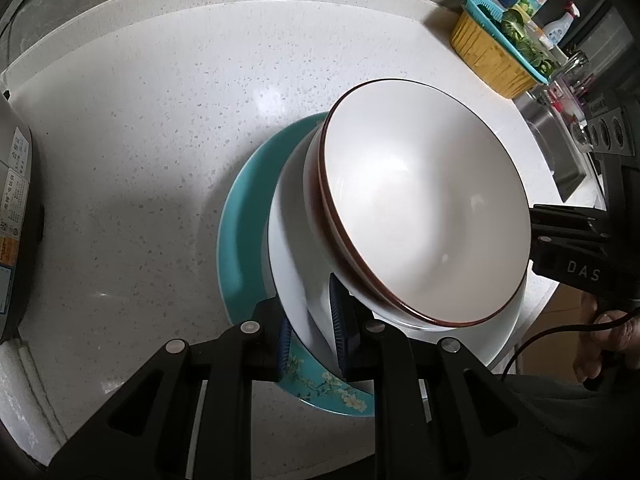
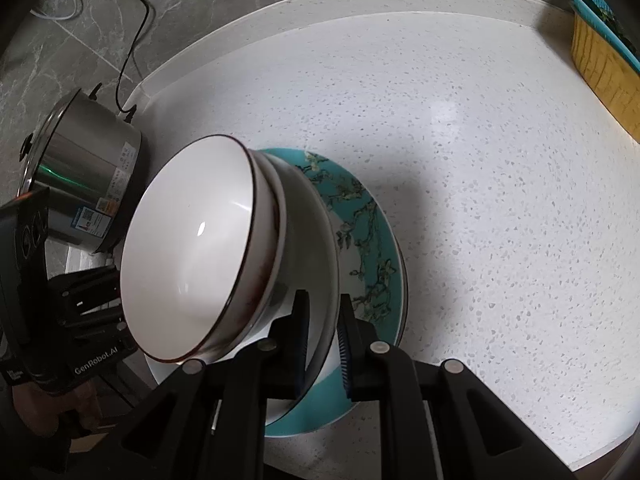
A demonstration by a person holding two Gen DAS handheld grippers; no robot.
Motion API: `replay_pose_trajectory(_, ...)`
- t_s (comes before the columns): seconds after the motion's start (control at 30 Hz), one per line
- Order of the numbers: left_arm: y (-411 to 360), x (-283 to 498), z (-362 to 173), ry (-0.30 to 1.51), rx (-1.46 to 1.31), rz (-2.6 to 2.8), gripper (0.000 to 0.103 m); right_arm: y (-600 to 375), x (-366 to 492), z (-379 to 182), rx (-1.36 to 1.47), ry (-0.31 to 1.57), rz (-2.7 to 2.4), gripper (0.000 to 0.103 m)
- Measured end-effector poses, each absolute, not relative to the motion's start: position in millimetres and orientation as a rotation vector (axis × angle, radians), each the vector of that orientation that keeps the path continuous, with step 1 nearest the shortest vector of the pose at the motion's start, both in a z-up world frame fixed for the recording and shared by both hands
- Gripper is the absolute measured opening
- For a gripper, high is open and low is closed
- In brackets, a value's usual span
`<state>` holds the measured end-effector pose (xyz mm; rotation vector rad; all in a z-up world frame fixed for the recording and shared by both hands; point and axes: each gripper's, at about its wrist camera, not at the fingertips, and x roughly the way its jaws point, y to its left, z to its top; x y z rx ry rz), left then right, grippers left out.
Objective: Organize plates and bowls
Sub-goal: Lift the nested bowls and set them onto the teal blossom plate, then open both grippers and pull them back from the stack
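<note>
You've got both claws clamped on the stack: left claw and right claw each pinch the white plate's rim, bowls on top, teal plate underneath, over the bench.

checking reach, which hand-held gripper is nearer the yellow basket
Right. The right hand-held gripper grips the dish stack on the yellow basket side; the left hand-held gripper grips the opposite side, by the steel cooker.
</note>
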<state>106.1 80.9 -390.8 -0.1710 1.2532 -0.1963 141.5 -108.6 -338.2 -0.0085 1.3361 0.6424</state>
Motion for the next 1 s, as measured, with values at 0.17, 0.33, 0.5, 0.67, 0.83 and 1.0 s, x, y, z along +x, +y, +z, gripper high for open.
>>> replay_pose_trajectory(0.17,79,107,-394,1.241,-0.156,-0.201,0.015,-108,140,-342,-0.008,1.336,0.635,0.015)
replay_pose_trajectory(0.33,82,104,-392,1.219,-0.174,-0.206,0.017,-106,138,-346,0.007,1.347,0.618,0.015)
replay_pose_trajectory(0.5,88,99,-390,1.206,-0.183,-0.220,0.018,-105,135,-345,0.023,1.337,0.595,0.019)
replay_pose_trajectory(0.67,97,89,-380,1.191,-0.190,-0.201,0.043,-111,128,-334,0.047,1.305,0.539,0.029)
replay_pose_trajectory(0.83,111,71,-354,1.125,-0.232,-0.157,0.084,-129,118,-322,0.059,1.288,0.480,0.063)
replay_pose_trajectory(1.0,111,48,-313,0.994,-0.254,-0.089,0.102,-145,109,-293,0.085,1.193,0.507,0.087)
